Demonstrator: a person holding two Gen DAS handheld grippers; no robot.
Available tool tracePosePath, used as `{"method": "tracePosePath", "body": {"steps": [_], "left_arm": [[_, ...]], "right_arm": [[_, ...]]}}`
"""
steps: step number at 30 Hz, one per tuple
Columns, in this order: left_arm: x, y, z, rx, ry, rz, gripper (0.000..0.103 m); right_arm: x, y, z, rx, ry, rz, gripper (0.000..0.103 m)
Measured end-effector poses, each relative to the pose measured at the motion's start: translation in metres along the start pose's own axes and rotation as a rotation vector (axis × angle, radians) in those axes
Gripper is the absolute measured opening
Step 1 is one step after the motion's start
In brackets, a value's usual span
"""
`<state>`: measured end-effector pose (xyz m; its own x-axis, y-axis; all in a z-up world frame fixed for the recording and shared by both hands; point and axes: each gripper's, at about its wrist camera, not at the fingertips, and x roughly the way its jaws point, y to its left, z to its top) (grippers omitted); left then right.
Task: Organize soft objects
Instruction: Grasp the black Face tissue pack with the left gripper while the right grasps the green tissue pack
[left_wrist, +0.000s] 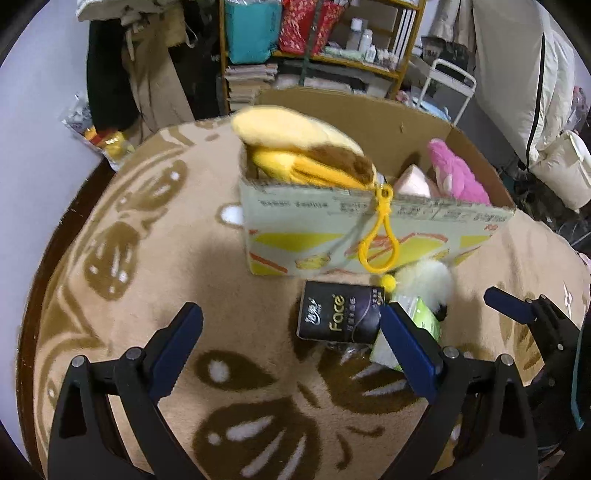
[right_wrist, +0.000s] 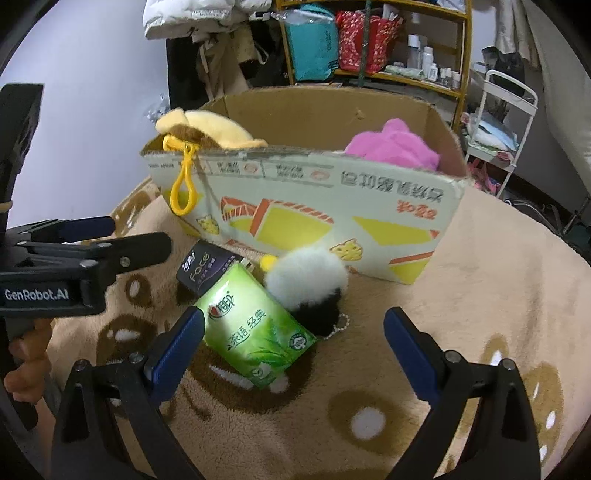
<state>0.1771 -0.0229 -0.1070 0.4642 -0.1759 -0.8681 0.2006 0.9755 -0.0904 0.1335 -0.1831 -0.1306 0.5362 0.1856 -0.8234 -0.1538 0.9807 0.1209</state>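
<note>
Both claws, left gripper (left_wrist: 291, 325) & right gripper (right_wrist: 293, 326), stood apart, empty, angled at green tissue pack (right_wrist: 255, 325) w/ panda plush (right_wrist: 308, 280), likely bound for cardboard box (right_wrist: 314, 199).

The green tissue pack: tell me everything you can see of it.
The green tissue pack is a soft rectangular packet in glossy green plastic wrap, printed with white Chinese characters, tea leaves and a small round logo. It lies tilted on the beige patterned blanket in front of the cardboard box. One end leans on the dark tissue pack; the black-and-white fluffy pompom presses against its side. It is sealed, and no fingers touch it.
</note>
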Motion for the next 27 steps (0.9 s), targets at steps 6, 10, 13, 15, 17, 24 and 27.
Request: {"method": "tracePosePath", "body": {"steps": [6, 10, 13, 15, 17, 24, 27], "left_arm": [[0.020, -0.009, -0.004, 0.040, 0.056, -0.006, 0.096], [0.027, -0.016, -0.005, 0.065, 0.075, -0.010, 0.096], [0.030, -0.015, -0.004, 0.067, 0.077, -0.018, 0.096], [0.033, -0.012, -0.003, 0.051, 0.086, -0.035, 0.096], [0.036, -0.008, -0.001, 0.030, 0.098, -0.057, 0.096], [0.044, -0.006, 0.002, 0.011, 0.110, -0.089, 0.096], [0.049, -0.004, 0.001, -0.011, 0.131, -0.111, 0.096]], "right_arm": [[0.016, 0.014, -0.004, -0.079, 0.038, 0.020, 0.102], [0.028, 0.024, -0.008, -0.138, 0.052, 0.000, 0.102], [0.033, 0.027, -0.009, -0.168, 0.045, -0.019, 0.102], [0.034, 0.026, -0.008, -0.166, 0.041, -0.019, 0.101], [0.035, 0.022, -0.006, -0.155, 0.044, -0.006, 0.098], [0.035, 0.022, -0.002, -0.158, 0.070, 0.025, 0.080], [0.034, 0.026, -0.003, -0.179, 0.074, 0.010, 0.075]]}}
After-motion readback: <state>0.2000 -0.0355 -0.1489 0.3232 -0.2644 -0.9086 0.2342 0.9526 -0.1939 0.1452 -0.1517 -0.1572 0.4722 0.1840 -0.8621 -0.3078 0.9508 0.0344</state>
